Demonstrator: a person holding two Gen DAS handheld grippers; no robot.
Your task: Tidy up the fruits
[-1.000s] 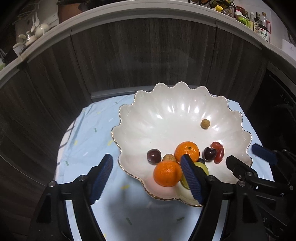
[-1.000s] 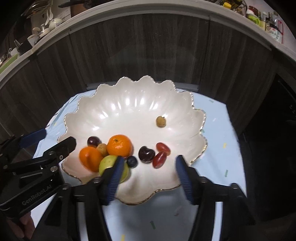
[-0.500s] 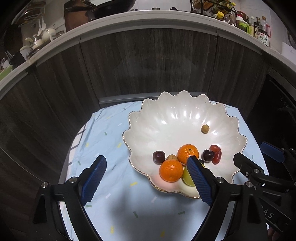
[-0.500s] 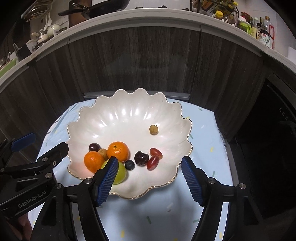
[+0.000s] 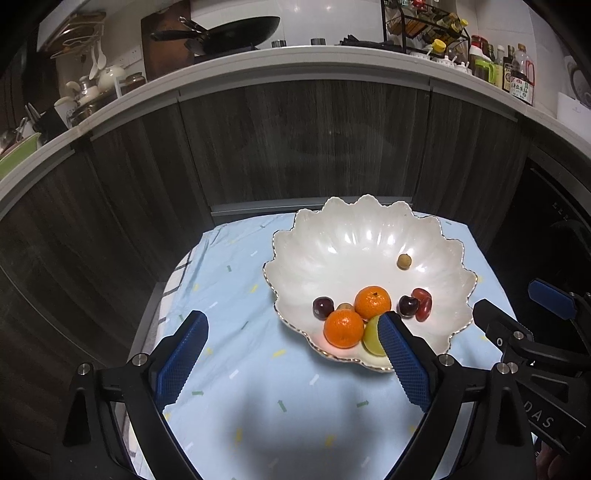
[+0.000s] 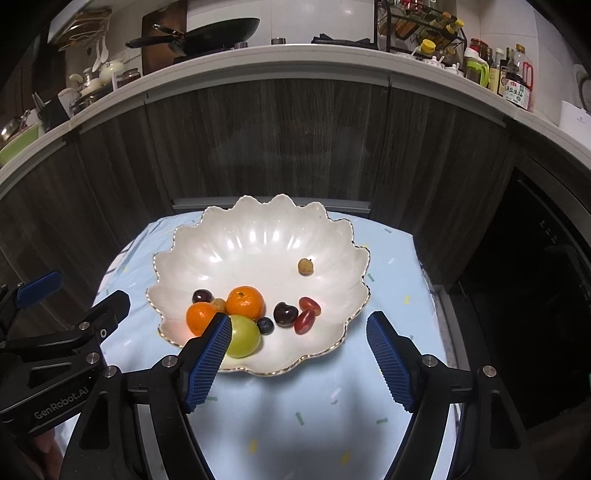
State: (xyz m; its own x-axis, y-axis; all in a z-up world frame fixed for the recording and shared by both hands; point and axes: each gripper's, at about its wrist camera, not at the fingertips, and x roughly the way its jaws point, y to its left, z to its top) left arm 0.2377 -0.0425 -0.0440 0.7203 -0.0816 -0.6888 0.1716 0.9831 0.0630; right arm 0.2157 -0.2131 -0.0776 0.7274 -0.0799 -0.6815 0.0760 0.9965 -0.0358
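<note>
Left gripper [image 5: 291, 354]: fingers spread wide, nothing between them; held above the near-left part of the table [image 5: 229, 295], which has a light blue cloth w/ small coloured flecks. Its right finger overlaps the near rim of the bowl [image 5: 369, 236] in the left wrist view.

Right gripper [image 6: 299, 356]: fingers likewise wide apart, empty; held above the near edge of the bowl, not touching any fruit. Its left finger covers part of the green fruit [image 6: 243, 336] in the right wrist view.

Bowl: white, scalloped rim w/ gold edge, sits on the cloth, toward the cabinet side of the table.

Fruit, all inside the bowl, grouped in the near half:
- 2 oranges [image 6: 245, 302] [image 6: 199, 317], close together, a small brown fruit [image 6: 218, 304] between them.
- Green fruit just in front of the oranges, nearest the rim.
- Dark plum [image 6: 202, 295] behind the left orange.
- Blueberry [image 6: 265, 325] just beside the green fruit.
- Cherry [image 6: 285, 313] right of the blueberry.
- 2 red grapes [image 6: 309, 303] [image 6: 304, 320] beside the cherry, touching each other.
- 1 small tan fruit [image 6: 306, 266] alone, well apart from the group, toward the far right of the bowl.

Background: dark wood cabinet fronts [image 6: 277, 147] behind the table; countertop above w/ a pan [image 6: 207, 31] and bottles [image 6: 513, 85].
</note>
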